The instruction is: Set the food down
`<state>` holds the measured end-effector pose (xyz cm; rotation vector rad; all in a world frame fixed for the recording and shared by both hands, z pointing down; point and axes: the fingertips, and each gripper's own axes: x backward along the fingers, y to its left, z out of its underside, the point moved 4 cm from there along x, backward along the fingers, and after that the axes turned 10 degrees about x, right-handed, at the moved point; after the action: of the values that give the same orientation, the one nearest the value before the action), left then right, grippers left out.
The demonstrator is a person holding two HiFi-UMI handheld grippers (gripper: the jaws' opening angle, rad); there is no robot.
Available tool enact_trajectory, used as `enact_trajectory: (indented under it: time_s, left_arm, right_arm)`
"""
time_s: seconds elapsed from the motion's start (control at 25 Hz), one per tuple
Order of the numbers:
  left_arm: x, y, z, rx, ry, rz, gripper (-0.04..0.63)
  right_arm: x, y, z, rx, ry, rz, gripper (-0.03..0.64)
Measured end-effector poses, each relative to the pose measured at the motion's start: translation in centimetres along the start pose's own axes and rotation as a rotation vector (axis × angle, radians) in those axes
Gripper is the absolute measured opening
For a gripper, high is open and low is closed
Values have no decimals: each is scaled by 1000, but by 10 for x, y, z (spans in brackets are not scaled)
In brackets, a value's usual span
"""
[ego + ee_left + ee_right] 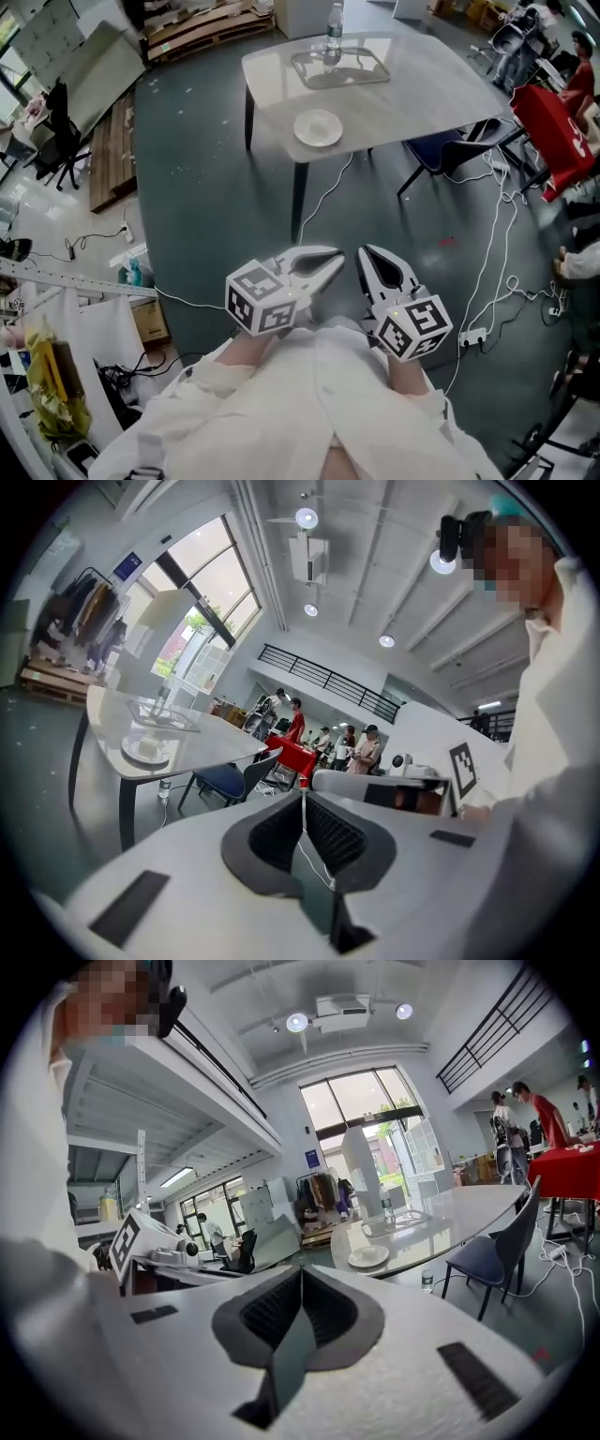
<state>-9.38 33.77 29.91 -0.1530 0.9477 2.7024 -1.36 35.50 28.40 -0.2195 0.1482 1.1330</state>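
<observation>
I hold my left gripper [328,262] and right gripper [368,255] side by side close against my chest. Both have their jaws pressed together with nothing between them. The white plate [318,127] sits on the near edge of the table [422,89], well apart from both grippers. I cannot tell whether food lies on it. Beyond it are a tray [366,70] and a bottle [334,28].
</observation>
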Motion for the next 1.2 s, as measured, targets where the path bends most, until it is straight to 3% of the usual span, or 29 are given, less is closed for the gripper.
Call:
enact_trajectory:
  time_s: [0.36,0.56,1.2]
  left_arm:
    - [-22,41,-16,58,22,0,23]
    - [-36,70,-34,75,12,-39,23]
    - [-139,171,-141,105,-40,-129,23]
  right_arm:
    - [-39,-27,5,-19,45,2,3]
    - [-72,-53,-2,-26,46,-27,3]
    - [-186,-189,-45,-19,64,-127,3]
